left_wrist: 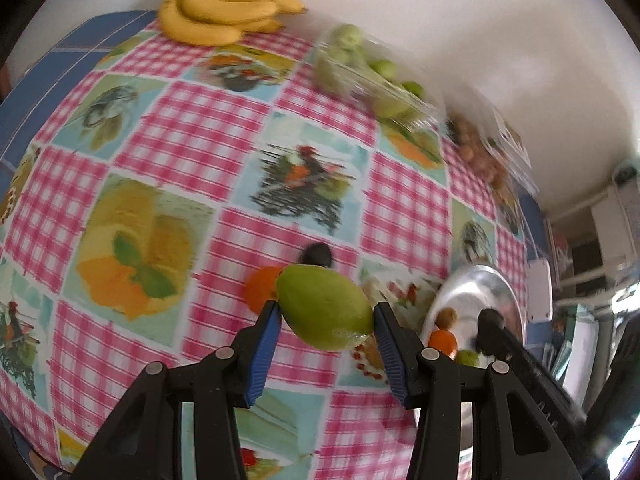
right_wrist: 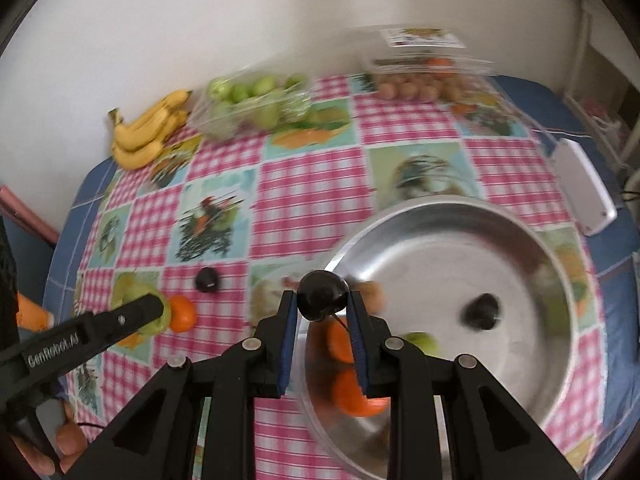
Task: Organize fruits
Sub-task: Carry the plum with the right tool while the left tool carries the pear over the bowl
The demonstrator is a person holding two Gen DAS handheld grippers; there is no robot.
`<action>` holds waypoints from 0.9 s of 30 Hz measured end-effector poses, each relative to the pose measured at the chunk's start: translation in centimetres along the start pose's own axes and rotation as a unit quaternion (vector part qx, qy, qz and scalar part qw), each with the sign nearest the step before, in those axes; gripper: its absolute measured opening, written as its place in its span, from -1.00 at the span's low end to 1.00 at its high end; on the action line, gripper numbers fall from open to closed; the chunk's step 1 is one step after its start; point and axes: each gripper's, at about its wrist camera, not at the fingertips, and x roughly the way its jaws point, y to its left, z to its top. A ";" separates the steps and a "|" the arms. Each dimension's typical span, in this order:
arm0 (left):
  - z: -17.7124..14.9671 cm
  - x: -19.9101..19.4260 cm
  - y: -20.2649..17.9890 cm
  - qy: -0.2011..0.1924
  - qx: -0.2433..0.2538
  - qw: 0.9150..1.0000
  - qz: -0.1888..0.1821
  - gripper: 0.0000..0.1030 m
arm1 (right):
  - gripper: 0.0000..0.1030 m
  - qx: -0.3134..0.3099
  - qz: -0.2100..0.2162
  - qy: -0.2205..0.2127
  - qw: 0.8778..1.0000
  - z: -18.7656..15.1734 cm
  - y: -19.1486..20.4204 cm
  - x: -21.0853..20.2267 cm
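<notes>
My left gripper (left_wrist: 326,314) is shut on a green pear-like fruit (left_wrist: 324,306), held above the checked tablecloth. Below it lie an orange (left_wrist: 260,286) and a dark plum (left_wrist: 318,254). My right gripper (right_wrist: 322,300) is shut on a dark round plum (right_wrist: 322,294) at the left rim of the metal bowl (right_wrist: 520,240). Inside the bowl are oranges (right_wrist: 352,396), a dark plum (right_wrist: 482,312), a green fruit (right_wrist: 422,342) and a brownish fruit (right_wrist: 372,292). In the right wrist view the left gripper (right_wrist: 160,312) covers most of the green fruit (right_wrist: 128,292), beside the orange (right_wrist: 182,312) and the plum (right_wrist: 207,279).
Bananas (left_wrist: 224,12) lie at the table's far edge by the wall. A clear box of green fruit (right_wrist: 252,104) and a clear box of small brown fruit (right_wrist: 424,80) stand along the back. A white flat object (right_wrist: 584,184) lies at the right edge.
</notes>
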 end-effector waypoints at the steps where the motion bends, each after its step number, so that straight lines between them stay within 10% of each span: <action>1: -0.3 0.2 -0.8 0.003 0.011 1.000 -0.001 -0.02 | -0.49 0.008 -0.002 -0.002 1.000 0.0 -0.8 -0.3; 27: -4.6 4.4 -14.7 -0.002 0.218 0.976 -0.001 -0.02 | -0.49 0.107 -0.010 -0.017 0.994 -0.3 -10.5 -1.7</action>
